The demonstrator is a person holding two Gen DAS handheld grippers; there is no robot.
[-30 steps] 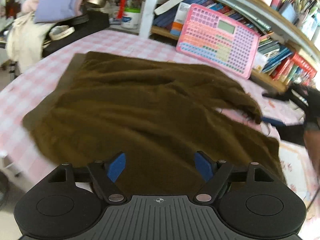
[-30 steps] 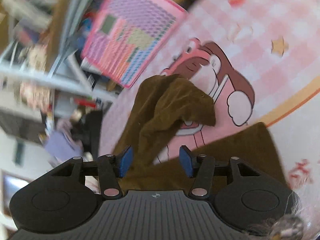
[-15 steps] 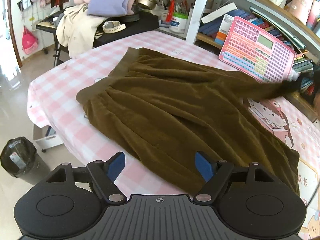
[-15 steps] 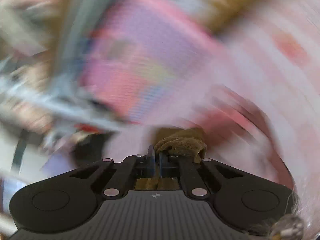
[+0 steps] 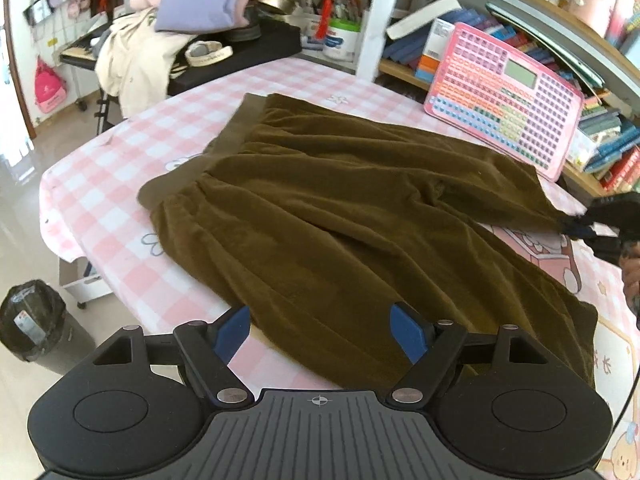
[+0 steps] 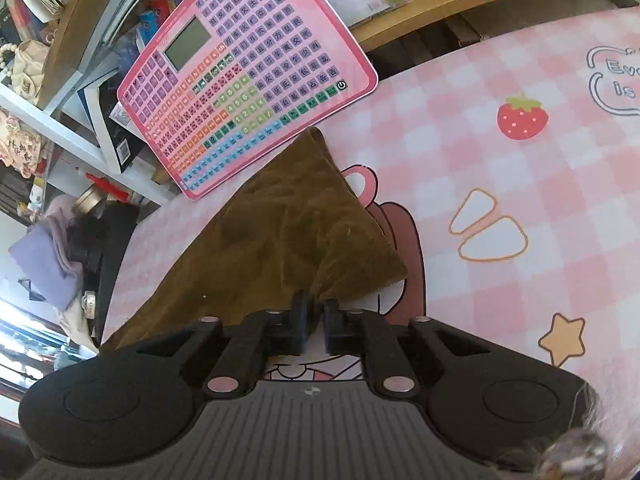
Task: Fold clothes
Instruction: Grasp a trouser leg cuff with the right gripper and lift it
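A brown velvet skirt (image 5: 340, 216) lies spread on the pink checked tablecloth (image 5: 132, 168), waistband at the far left. My left gripper (image 5: 320, 330) is open and empty, just above the skirt's near edge. My right gripper (image 6: 315, 312) is shut on the skirt's far hem corner (image 6: 316, 216) and holds it stretched out; it also shows at the right edge of the left wrist view (image 5: 580, 228).
A pink toy keyboard tablet (image 5: 504, 96) leans against the bookshelf (image 5: 600, 60) behind the table. A black side table with clothes (image 5: 192, 40) stands at the back left. A black bin (image 5: 32, 320) sits on the floor at the left.
My right gripper closed on the hem corner and pulled it outward, flattening the skirt. My left gripper drew back toward the near edge, still open.
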